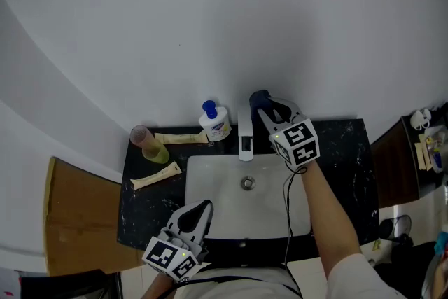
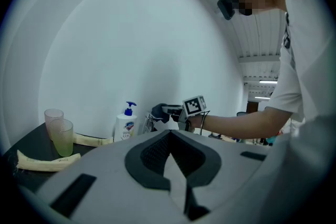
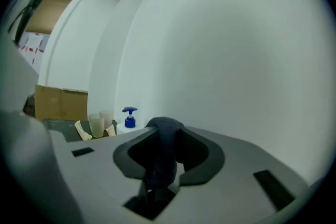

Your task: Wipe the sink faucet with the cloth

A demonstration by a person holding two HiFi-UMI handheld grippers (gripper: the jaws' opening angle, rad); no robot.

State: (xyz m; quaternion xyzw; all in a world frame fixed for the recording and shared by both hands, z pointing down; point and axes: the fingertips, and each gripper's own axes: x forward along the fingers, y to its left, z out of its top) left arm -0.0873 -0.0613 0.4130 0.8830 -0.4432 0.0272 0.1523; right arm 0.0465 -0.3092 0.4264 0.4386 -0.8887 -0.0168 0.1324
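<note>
The right gripper point(image 1: 264, 107) pinches a dark blue, bunched cloth point(image 3: 163, 150) just beside the chrome faucet point(image 1: 245, 133) at the worktop's point(image 1: 343, 150) back edge, while the left gripper point(image 1: 201, 209) is closed and empty.

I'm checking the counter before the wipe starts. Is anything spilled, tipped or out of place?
Nothing stands out. The soap bottle and cups stand upright, and two packets lie flat on the counter left of the sink. No spill shows.
</note>
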